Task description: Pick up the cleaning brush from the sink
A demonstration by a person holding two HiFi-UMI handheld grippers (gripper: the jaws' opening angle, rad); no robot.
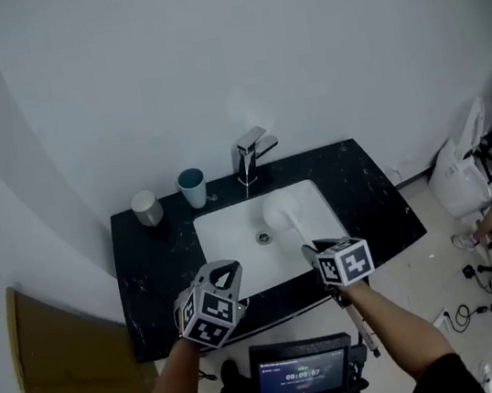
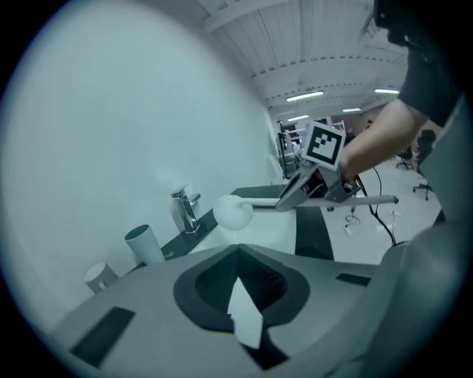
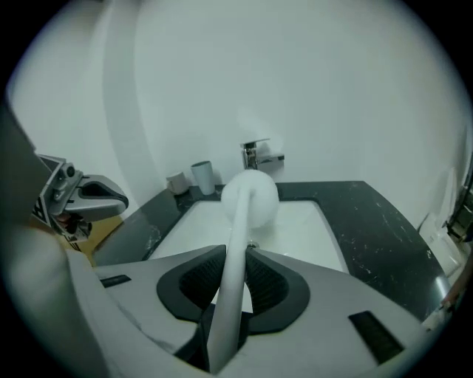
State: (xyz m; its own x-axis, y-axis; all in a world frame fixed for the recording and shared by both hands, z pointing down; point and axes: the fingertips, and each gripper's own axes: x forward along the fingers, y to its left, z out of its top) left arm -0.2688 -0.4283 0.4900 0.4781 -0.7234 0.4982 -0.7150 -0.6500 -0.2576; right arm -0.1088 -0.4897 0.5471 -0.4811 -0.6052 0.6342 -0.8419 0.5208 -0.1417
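Observation:
The cleaning brush (image 1: 278,208) is white, with a round head and a straight handle. It hangs above the white sink basin (image 1: 234,234). My right gripper (image 1: 313,251) is shut on the brush handle (image 3: 235,269), and the brush head (image 3: 250,198) points away over the basin. My left gripper (image 1: 226,273) hovers over the counter's front edge, left of the brush, shut with nothing in it. In the left gripper view the shut left gripper (image 2: 240,252) faces the brush head (image 2: 233,212) and the right gripper (image 2: 292,198).
A black counter (image 1: 151,271) surrounds the basin. A chrome faucet (image 1: 250,155) stands behind it, with a teal cup (image 1: 193,188) and a grey cup (image 1: 147,208) to its left. A white wall rises behind. A small screen (image 1: 304,378) sits below the counter edge.

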